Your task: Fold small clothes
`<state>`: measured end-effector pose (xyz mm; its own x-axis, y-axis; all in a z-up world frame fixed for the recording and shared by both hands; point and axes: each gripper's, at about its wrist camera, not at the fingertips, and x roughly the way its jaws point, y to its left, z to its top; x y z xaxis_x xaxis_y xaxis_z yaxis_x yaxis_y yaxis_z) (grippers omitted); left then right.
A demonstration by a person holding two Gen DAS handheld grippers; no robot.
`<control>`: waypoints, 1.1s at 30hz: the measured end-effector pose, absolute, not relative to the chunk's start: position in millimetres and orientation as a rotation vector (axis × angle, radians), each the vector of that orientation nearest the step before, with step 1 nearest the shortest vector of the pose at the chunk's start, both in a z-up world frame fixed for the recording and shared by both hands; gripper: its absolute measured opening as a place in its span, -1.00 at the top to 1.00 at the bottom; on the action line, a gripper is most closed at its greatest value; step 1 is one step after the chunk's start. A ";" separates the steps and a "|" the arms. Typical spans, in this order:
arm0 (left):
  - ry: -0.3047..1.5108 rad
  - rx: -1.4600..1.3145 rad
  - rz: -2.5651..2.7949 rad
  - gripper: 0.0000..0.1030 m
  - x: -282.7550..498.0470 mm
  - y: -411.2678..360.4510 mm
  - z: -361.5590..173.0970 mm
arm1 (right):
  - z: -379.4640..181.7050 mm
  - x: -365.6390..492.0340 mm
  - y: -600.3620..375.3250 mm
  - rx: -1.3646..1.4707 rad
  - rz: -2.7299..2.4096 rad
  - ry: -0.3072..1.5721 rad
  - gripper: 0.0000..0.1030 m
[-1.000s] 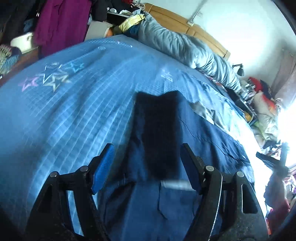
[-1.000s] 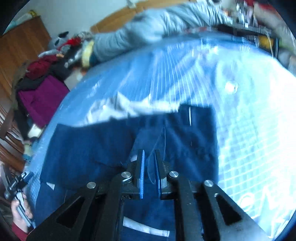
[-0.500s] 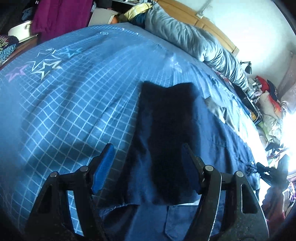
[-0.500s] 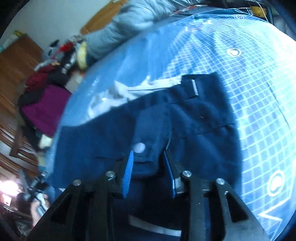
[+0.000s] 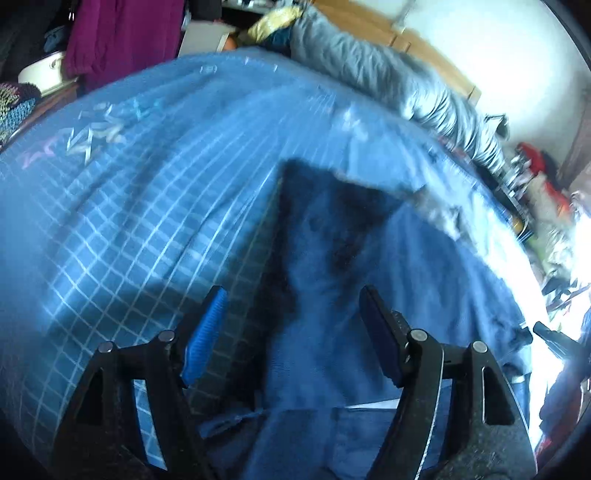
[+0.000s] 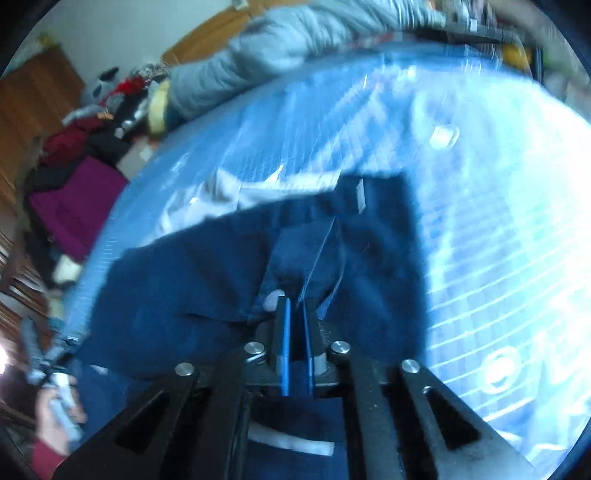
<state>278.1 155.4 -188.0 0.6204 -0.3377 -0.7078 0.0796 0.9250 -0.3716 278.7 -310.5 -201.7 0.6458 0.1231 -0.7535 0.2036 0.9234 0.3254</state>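
Flanking the navy shorts (image 6: 207, 295): grey duvet (image 6: 266, 55), magenta garment (image 6: 74, 206), checked bedspread (image 6: 498, 258).

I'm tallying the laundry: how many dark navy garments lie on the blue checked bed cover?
1: a dark navy fabric garment, spread mid-bed on the blue checked bed cover; the right gripper pinches a fold of it. More could lie beneath, hidden.

A grey quilt (image 5: 388, 70) lies beyond the blue checked bedspread (image 5: 129, 229), by a magenta garment (image 5: 122, 33).
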 end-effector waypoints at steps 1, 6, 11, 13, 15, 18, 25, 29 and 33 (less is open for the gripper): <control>0.856 -0.308 -0.249 -0.42 276.6 153.0 -183.2 | -192.3 273.4 -311.3 0.375 -0.093 0.836 0.72; 0.955 -0.201 -0.184 -0.39 296.2 140.6 -206.0 | -177.2 273.3 -292.7 0.342 0.004 0.772 0.71; 0.952 -0.197 -0.161 -0.36 289.0 142.9 -203.2 | -235.8 290.8 -286.3 0.363 0.072 0.986 0.90; 0.908 -0.158 -0.195 -0.38 277.4 128.1 -190.1 | -227.6 283.0 -288.1 0.338 0.045 0.964 0.68; 0.878 -0.104 -0.251 -0.39 270.5 107.4 -185.2 | -210.6 274.9 -280.7 0.290 0.028 0.904 0.64; 0.903 -0.080 -0.337 -0.39 268.7 77.6 -189.9 | -198.5 274.3 -255.6 0.255 0.112 0.856 0.55; 0.976 -0.120 -0.293 -0.39 270.7 108.9 -200.4 | -223.2 272.6 -267.1 0.279 0.185 0.929 0.87; 0.970 -0.031 -0.203 -0.21 245.3 123.9 -179.3 | -199.3 239.3 -280.4 0.198 0.063 0.929 0.15; 0.908 0.002 -0.176 -0.52 195.7 112.9 -158.2 | -174.5 191.8 -263.4 0.190 0.022 0.907 -0.18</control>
